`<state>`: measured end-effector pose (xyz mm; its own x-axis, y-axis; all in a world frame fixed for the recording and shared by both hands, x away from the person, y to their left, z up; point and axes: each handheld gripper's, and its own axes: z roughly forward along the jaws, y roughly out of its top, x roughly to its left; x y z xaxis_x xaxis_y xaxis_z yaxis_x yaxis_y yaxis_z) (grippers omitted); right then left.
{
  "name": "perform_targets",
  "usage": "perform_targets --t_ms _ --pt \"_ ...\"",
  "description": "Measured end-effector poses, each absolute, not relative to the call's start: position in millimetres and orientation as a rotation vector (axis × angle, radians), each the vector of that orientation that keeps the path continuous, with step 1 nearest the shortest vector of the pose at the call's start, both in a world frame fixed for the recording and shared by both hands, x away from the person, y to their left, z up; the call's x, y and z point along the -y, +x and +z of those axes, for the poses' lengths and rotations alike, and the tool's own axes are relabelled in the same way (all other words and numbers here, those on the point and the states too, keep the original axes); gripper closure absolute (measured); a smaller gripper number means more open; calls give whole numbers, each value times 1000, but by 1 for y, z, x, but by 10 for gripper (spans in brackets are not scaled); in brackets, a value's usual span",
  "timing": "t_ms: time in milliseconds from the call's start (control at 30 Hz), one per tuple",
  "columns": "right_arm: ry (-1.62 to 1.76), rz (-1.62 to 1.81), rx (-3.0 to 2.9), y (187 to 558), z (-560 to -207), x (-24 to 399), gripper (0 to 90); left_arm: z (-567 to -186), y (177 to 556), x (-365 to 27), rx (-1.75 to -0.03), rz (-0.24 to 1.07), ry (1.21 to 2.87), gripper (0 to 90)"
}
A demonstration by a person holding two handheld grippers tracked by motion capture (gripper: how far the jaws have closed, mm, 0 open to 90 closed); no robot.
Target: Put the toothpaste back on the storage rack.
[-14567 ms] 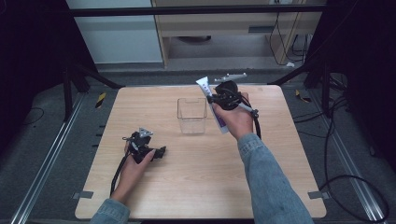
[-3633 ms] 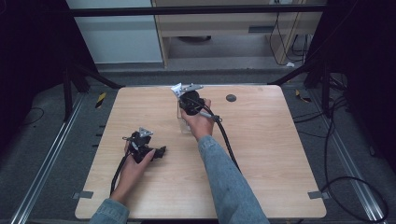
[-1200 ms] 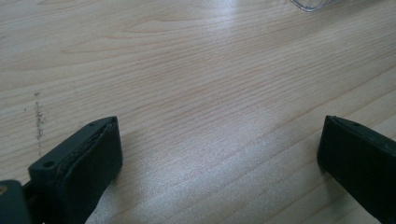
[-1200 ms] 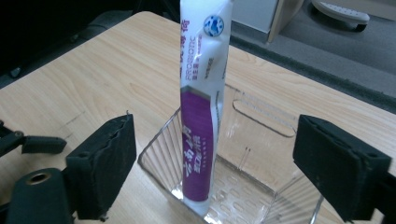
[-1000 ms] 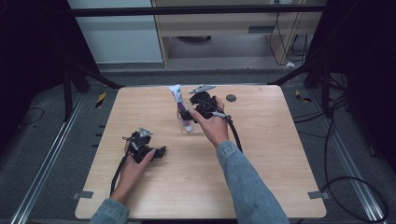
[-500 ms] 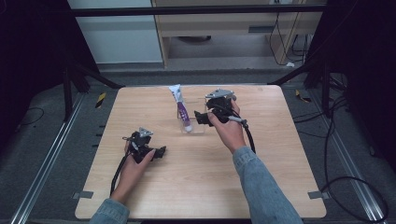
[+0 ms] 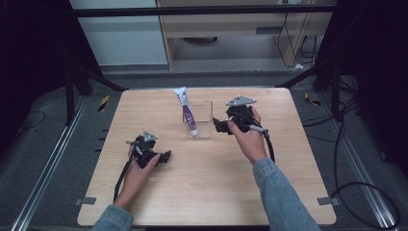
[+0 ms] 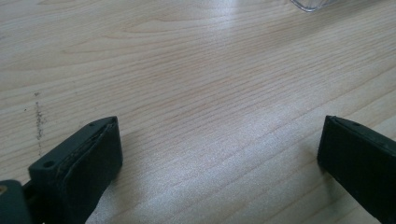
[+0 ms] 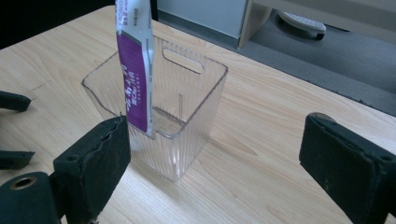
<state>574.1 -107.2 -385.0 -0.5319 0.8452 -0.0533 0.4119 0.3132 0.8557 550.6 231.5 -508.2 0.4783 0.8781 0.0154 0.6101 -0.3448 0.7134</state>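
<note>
A clear plastic box (image 7: 201, 120) (image 9: 168, 116) stands mid-table. A white and purple tube (image 7: 186, 109) (image 9: 135, 70) stands in it, leaning against its left rim, its flat end sticking out above. My right gripper (image 7: 217, 126) (image 9: 212, 163) hovers just right of the box, open, with nothing between its jaws. Down at the left, my left gripper (image 7: 166, 156) (image 8: 219, 149) rests on the wooden table (image 7: 288, 159), open and holding nothing. In the left gripper view, a corner of the box (image 8: 313, 4) shows at the top edge.
Dark metal frame rails and cables surround the table. A dark round mark (image 9: 320, 115) lies on the wood just behind the right jaw. A cabinet and floor lie beyond the far edge.
The right gripper carried the tube to the box, let it go inside, and has drawn back to the right, now open. The left gripper has stayed put.
</note>
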Motion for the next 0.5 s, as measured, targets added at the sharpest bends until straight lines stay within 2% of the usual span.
perform_targets --t_ms 500 --pt "1152 1138 -2045 561 -388 140 91 -508 551 -231 -1227 533 2077 0"
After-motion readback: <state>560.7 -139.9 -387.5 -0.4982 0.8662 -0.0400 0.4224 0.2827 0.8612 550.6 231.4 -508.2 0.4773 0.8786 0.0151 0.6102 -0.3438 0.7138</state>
